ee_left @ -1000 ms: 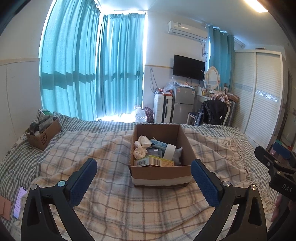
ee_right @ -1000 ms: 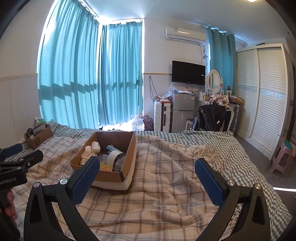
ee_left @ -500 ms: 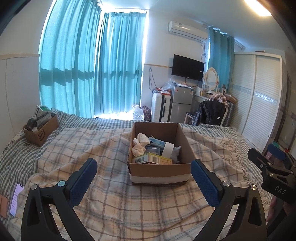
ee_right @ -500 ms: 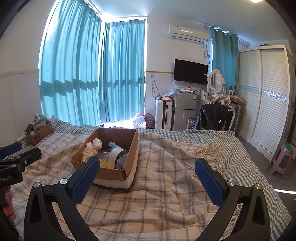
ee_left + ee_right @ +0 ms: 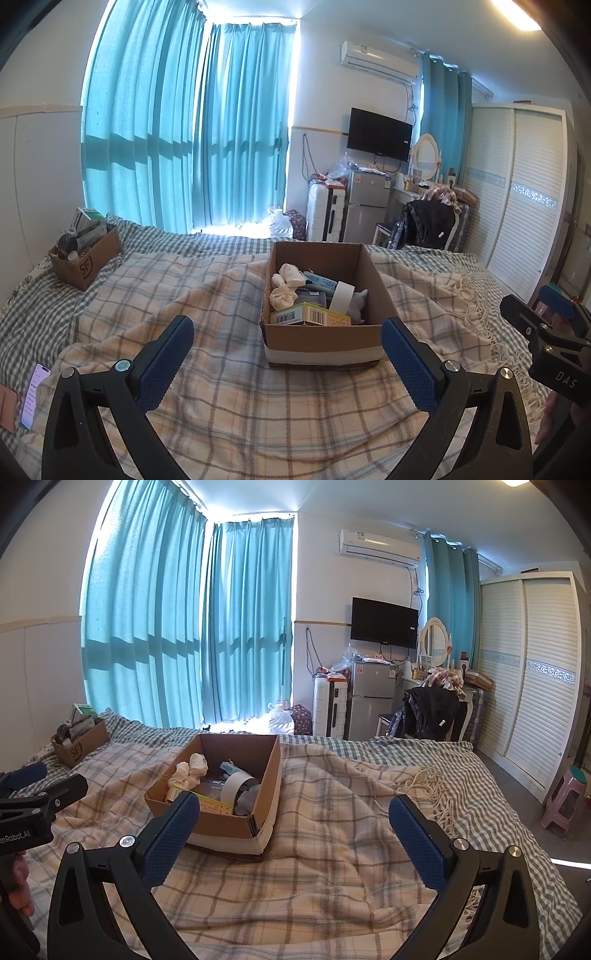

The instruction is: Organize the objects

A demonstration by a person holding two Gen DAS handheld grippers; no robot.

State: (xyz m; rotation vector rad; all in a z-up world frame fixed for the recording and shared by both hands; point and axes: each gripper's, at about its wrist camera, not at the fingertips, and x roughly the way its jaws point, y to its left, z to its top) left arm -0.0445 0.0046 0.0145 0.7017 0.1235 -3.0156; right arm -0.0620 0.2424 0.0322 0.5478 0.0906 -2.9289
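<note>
Bed [image 5: 155, 236] dressed in a green-and-white gingham sheet, overlaid by a cream plaid blanket [image 5: 229, 398] with a fringed edge to the right. On the blanket near the middle, an open cardboard box [image 5: 321, 341] of mixed items. On the gingham sheet, a smaller cardboard box [image 5: 86, 264] at far left, well apart, and a lit phone [image 5: 34, 395] at the near-left edge.

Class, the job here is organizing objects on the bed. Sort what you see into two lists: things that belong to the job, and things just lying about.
Belongs to the job:
- open cardboard box of mixed items
- tape roll inside it
- smaller box near the wall
- left gripper and right gripper, both open and empty

Just lying about:
- phone
- pink stool
- black jacket
</note>
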